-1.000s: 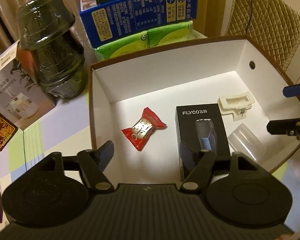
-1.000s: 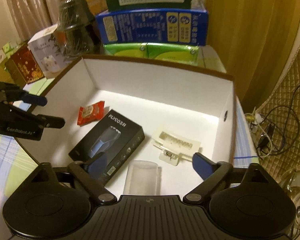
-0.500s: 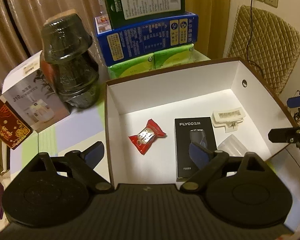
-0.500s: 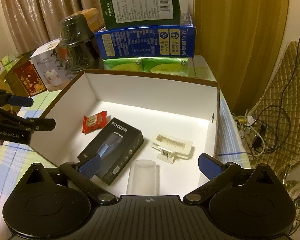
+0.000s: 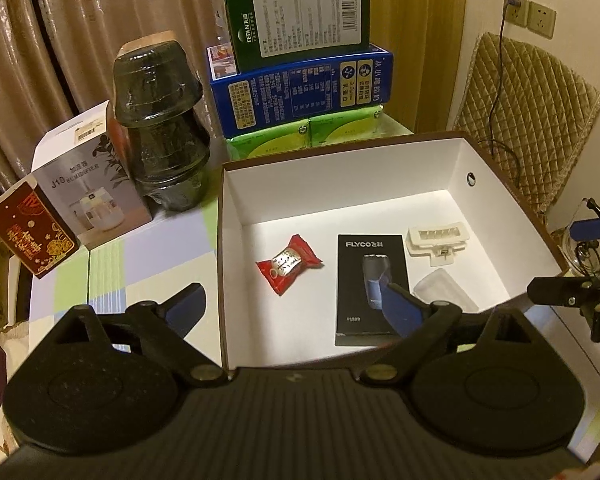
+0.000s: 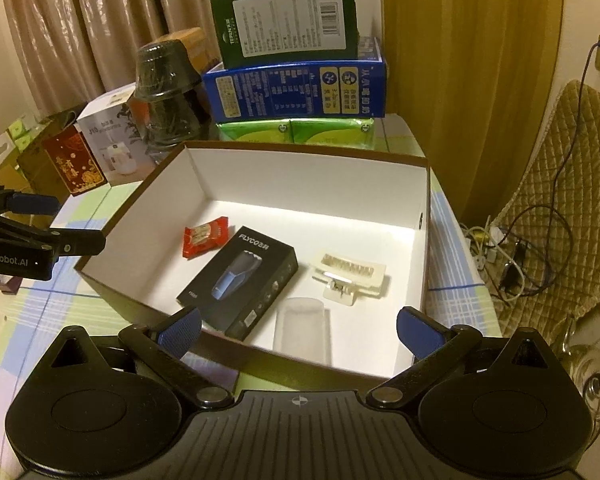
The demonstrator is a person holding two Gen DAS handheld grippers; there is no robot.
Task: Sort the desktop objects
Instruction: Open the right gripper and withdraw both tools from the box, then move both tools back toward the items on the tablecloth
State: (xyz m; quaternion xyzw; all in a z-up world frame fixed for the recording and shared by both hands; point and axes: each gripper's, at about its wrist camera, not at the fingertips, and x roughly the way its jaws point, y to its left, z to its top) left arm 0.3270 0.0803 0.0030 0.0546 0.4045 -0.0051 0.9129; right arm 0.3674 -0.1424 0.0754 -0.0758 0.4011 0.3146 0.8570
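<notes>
Both claws hang released and empty: the left claw (image 5: 296, 304), jaws opening, low in its frame; the right claw (image 6: 300, 326) likewise. In the white box (image 5: 340, 168) mid-frame lie a red candy (image 5: 289, 263), black FLYCO shaver box (image 5: 370, 280), cream hair clip (image 5: 438, 238) and clear cup (image 6: 302, 330).

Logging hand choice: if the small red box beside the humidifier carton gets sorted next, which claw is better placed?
Left, probably: the left claw, jaws opening, gripping nothing, is at the white tray edge nearest the red box; the right claw, open and empty, hangs at the opposite edge.
</notes>
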